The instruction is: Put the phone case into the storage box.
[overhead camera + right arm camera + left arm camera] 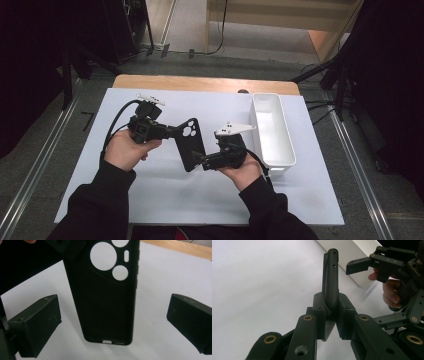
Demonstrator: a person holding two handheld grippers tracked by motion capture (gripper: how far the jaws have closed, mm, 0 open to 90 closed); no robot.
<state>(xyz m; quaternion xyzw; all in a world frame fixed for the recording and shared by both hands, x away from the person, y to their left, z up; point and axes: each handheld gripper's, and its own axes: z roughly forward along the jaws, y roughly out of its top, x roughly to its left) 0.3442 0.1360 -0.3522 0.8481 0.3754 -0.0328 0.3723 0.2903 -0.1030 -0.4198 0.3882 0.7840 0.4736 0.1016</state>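
The left gripper pinches the camera-hole end of the black soft phone case, holding it up above the white table. The case's long side points down toward the right gripper, whose jaws stand wide apart around its bottom end without touching it.

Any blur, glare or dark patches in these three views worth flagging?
High view: sharp, evenly lit, sheet bright, surroundings dark. Left gripper view: near jaws soft, sheet washed out, case edge readable. Right gripper view: case is nearly featureless black against the bright sheet; jaws slightly soft.
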